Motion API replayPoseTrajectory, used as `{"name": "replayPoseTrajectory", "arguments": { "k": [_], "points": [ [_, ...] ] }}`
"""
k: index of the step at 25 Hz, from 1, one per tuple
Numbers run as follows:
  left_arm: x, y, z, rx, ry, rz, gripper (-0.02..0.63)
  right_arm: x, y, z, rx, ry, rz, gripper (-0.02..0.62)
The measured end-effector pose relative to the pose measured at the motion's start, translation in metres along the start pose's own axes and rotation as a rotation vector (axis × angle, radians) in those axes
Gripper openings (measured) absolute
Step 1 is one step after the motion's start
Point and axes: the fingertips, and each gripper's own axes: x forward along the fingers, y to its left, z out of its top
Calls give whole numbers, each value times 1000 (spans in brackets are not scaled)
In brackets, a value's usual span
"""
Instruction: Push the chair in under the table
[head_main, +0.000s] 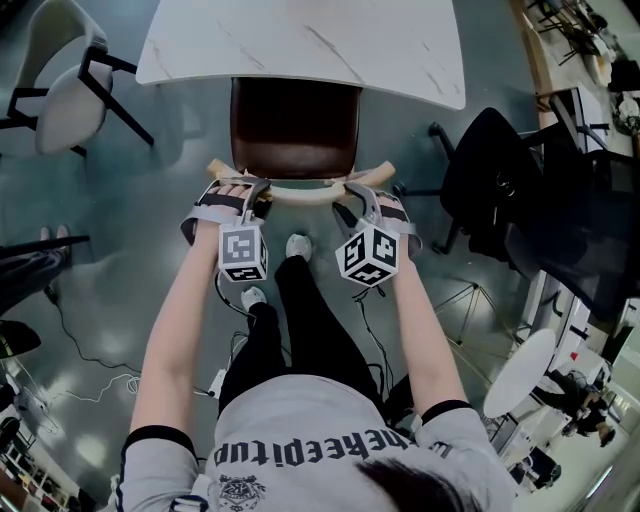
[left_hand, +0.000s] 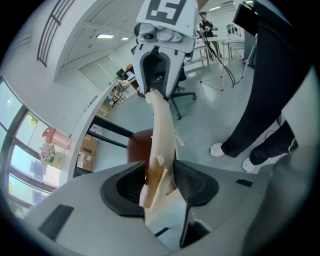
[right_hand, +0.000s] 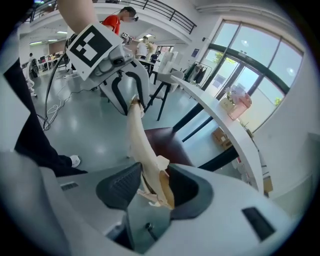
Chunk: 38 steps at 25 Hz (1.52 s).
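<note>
The chair has a dark brown seat (head_main: 295, 125) and a curved cream backrest (head_main: 300, 195). Its seat reaches partly under the white marble table (head_main: 300, 40). My left gripper (head_main: 245, 190) is closed on the left end of the backrest, and my right gripper (head_main: 355, 195) on the right end. In the left gripper view the backrest (left_hand: 162, 125) runs between the pads of the left gripper (left_hand: 160, 175) toward the other gripper. The right gripper view shows the backrest (right_hand: 137, 135) pinched in the right gripper (right_hand: 155, 182), with the seat (right_hand: 167, 142) and the table edge (right_hand: 220, 110) beyond.
A grey chair (head_main: 60, 90) stands at the far left of the table. A black office chair (head_main: 490, 170) is close on the right. A round white table (head_main: 525, 370) sits lower right. Cables (head_main: 100, 370) lie on the floor. The person's legs (head_main: 300, 320) stand behind the chair.
</note>
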Motion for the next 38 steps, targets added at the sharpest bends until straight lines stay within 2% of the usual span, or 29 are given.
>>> {"name": "replayPoseTrajectory", "arguments": {
  "k": [4,5,6,8,9,12,16,19,24,27,38],
  "points": [
    [-14,0,4,-33,-36,29,160,-9,-1,6,56,-13,-35,137],
    [-18,1,5,-53,-44,44,146,-12,-1,8,71,-22,-48,102],
    [-22,3,5,-78,-52,61,126,-15,-1,11,86,-32,-60,56],
    [-30,5,8,-130,-74,92,51,-21,1,18,119,-52,-66,25],
    [-35,5,9,-152,-86,101,37,-25,3,22,140,-65,-61,17],
    [-48,-2,16,-225,-132,109,25,-37,9,36,243,-125,-38,11],
    [-71,-7,28,-389,-214,116,17,-59,12,55,405,-216,-36,11],
    [-90,-8,39,-495,-284,129,15,-75,18,68,466,-271,-41,11],
    [-129,0,57,-611,-396,184,15,-107,28,93,511,-362,-56,11],
    [-155,6,66,-653,-461,217,15,-129,33,112,525,-416,-73,11],
    [-245,10,93,-717,-656,299,15,-210,52,152,561,-570,-143,11]
  ]
}}
